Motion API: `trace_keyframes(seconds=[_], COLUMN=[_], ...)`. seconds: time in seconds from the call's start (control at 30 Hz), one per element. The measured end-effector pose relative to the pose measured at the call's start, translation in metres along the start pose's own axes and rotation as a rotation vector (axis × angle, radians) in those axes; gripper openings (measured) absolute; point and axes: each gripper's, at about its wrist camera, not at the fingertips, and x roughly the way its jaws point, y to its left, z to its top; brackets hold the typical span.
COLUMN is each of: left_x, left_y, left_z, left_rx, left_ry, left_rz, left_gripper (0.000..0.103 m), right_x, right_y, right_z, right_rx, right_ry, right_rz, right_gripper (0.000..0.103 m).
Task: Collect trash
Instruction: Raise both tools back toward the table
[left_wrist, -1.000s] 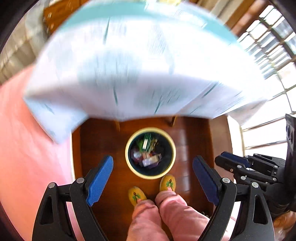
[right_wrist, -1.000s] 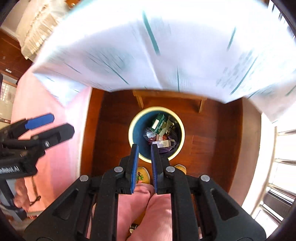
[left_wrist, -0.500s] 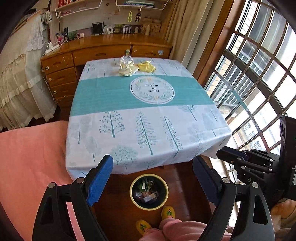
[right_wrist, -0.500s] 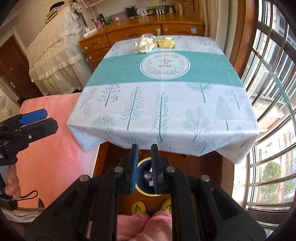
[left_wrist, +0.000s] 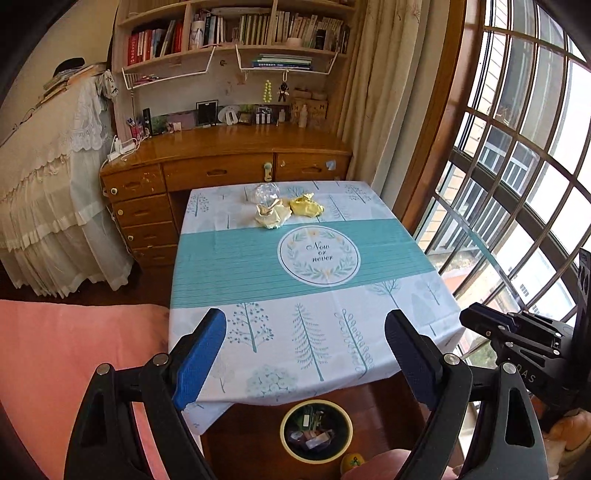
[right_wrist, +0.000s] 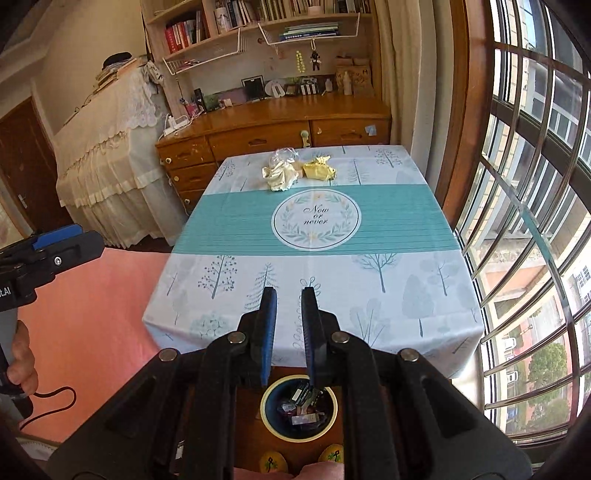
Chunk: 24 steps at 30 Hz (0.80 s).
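Observation:
Three pieces of trash lie at the table's far end: a cream crumpled wrapper (left_wrist: 271, 216) (right_wrist: 280, 174), a yellow crumpled wrapper (left_wrist: 306, 206) (right_wrist: 320, 170) and a clear plastic piece (left_wrist: 264, 192) (right_wrist: 281, 155). A yellow-rimmed bin (left_wrist: 316, 430) (right_wrist: 299, 407) holding several scraps stands on the floor below the table's near edge. My left gripper (left_wrist: 305, 354) is open and empty over the near edge. My right gripper (right_wrist: 289, 325) is empty, its jaws nearly shut with a narrow gap.
The table wears a white-and-teal tree-print cloth (left_wrist: 306, 258) (right_wrist: 314, 221). A pink mat (left_wrist: 70, 354) lies to the left, barred windows (right_wrist: 535, 221) to the right, and a wooden desk (left_wrist: 225, 158) with shelves stands behind the table. My feet in yellow slippers (right_wrist: 271, 463) are by the bin.
Both grippers have tilted up from looking straight down at the bin to looking across the tabletop. The jaws have kept their positions.

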Motion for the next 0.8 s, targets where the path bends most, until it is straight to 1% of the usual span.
trace_keyframes(seconds=[0.1, 0.2, 0.3, 0.37, 0.43, 0.5, 0.63, 0.7, 0.8], left_x=[0.001, 0.011, 0.034, 0.056, 0.084, 0.119, 0.195, 0.239, 0.303], left_y=[0.001, 0.002, 0.001, 0.002, 0.003, 0.006, 0.007, 0.011, 0.020], left_z=[0.015, 0.030, 0.046, 0.058, 0.072, 0.090, 0.126, 0.145, 0.167], left_rx=[-0.001, -0.017, -0.030, -0.043, -0.067, -0.101, -0.182, -0.223, -0.288], left_ry=[-0.014, -0.021, -0.024, -0.017, -0.004, 0.039, 0.122, 0.167, 0.214], left_rz=[0.022, 0.049, 0.087, 0.120, 0.143, 0.167, 0.152, 0.136, 0.143], left_gripper=[0.089, 0.089, 0.089, 0.089, 0.089, 0.089, 0.089, 0.089, 0.089], right_x=[-0.004, 0.001, 0.018, 0.038, 0.061, 0.089, 0.156, 0.189, 0.240], right_y=[-0.002, -0.008, -0.019, -0.028, -0.040, -0.054, -0.089, -0.108, -0.135], right_z=[0.015, 0.033, 0.052, 0.068, 0.087, 0.107, 0.150, 0.171, 0.202], right_rx=[-0.013, -0.027, -0.040, -0.049, -0.059, -0.067, -0.072, -0.077, -0.090], right_ry=[-0.014, -0.020, -0.020, -0.019, -0.014, -0.003, 0.045, 0.070, 0.109], right_rz=[-0.003, 0.003, 0.020, 0.038, 0.060, 0.093, 0.146, 0.165, 0.189], right_gripper=[0.011, 0.011, 0.011, 0.011, 0.011, 0.011, 0.011, 0.011, 0.011])
